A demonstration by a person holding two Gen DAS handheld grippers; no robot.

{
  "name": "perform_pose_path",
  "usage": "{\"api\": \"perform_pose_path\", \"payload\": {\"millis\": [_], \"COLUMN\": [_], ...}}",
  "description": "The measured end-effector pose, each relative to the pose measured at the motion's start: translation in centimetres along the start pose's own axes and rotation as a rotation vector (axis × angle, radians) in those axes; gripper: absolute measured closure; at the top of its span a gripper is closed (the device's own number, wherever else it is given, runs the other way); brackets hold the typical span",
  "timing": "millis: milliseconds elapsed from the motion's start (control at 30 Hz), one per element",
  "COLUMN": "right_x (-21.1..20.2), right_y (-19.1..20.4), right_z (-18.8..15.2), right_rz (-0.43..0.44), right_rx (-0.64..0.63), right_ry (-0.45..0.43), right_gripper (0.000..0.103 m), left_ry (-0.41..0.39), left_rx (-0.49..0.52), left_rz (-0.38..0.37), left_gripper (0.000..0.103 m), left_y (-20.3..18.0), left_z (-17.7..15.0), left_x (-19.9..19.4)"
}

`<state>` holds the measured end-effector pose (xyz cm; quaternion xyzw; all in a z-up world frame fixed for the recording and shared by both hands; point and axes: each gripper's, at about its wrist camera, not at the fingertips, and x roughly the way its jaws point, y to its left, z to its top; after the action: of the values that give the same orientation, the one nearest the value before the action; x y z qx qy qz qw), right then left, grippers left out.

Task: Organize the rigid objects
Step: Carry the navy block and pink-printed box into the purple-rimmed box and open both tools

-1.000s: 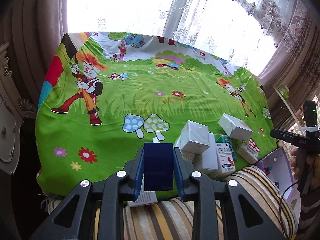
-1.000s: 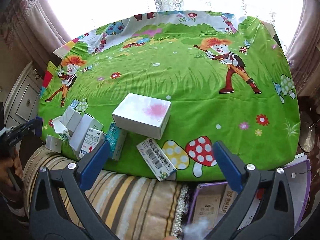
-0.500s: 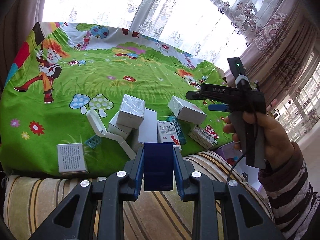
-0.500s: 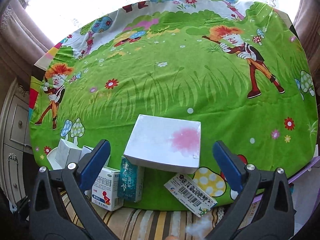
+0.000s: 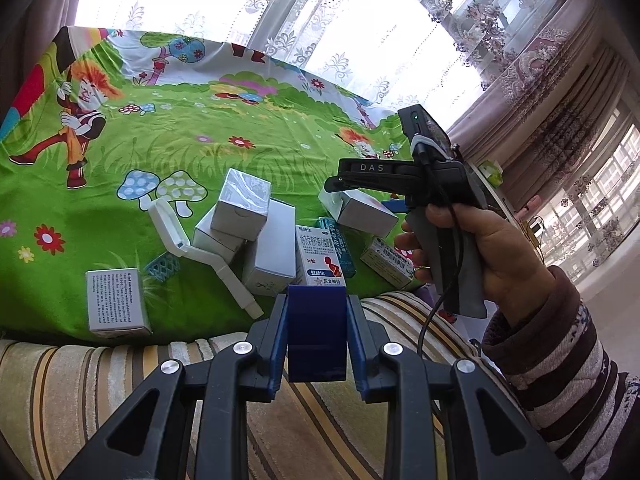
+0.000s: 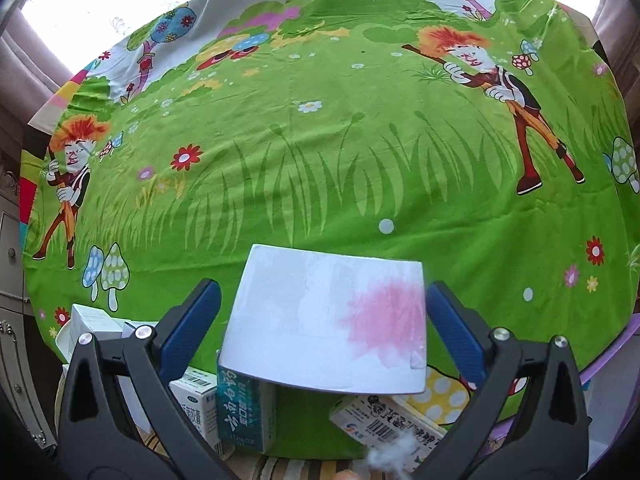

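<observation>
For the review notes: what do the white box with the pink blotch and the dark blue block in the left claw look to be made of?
White box with pink blotch: likely thin cardboard, slightly glossy, with crisp folded edges and printed colour. Dark blue block: probably hard plastic, matte, with uniform colour, flat faces and no print; cannot be sure.
</observation>
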<state>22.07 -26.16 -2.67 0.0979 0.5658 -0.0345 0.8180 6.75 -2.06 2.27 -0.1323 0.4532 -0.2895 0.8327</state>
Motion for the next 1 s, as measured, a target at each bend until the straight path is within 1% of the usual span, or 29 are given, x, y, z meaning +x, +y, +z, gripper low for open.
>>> {"api": "perform_pose_path", "payload": {"millis": [167, 200, 233, 300, 567, 767, 867, 1000], "right_x": [0.2, 0.0, -0.2, -0.7, -6.1, -10.6, -12.6, -14.7], "right_y": [-0.2, -0.2, -0.2, -0.4, -1.2, -3.1, -5.2, -8.1], "right_z": [-0.4, -0.4, -0.5, -0.5, -1.7, -4.5, -6.2, -8.6], "right_rz": [0.011, 0.007, 0.008, 0.021, 0.056, 0.085, 0.100, 0.082], "right_rx": [-0.001, -0.005, -0.009, -0.006, -0.023, -0.039, -0.019, -0.003], "right_ry": [-0.014, -0.024, -0.029, -0.045, -0.150, -0.203, -0.219, -0.236], "right_gripper": [0.001, 0.002, 0.008, 0.008, 0.008, 0.008, 0.008, 0.008], "left_ry": [0.007, 0.008, 0.009, 0.010, 0.015, 0.018, 0.022, 0.037], "left_rx": [0.001, 0.002, 0.003, 0.005, 0.019, 0.047, 0.065, 0.088], "left_rz": [-0.002, 0.000, 0.001, 0.006, 0.014, 0.009, 0.000, -0.017], "left_gripper": [0.075, 0.075, 0.075, 0.075, 0.075, 0.075, 0.075, 0.075], "left_y": [0.0, -0.1, -0.1, -0.2, -1.4, -3.1, -4.3, -5.9], "left_z": [0.0, 0.0, 0.0, 0.0, -0.2, -0.4, -0.5, -0.8], "left_x": [0.2, 0.2, 0.3, 0.3, 0.2, 0.2, 0.3, 0.8]}}
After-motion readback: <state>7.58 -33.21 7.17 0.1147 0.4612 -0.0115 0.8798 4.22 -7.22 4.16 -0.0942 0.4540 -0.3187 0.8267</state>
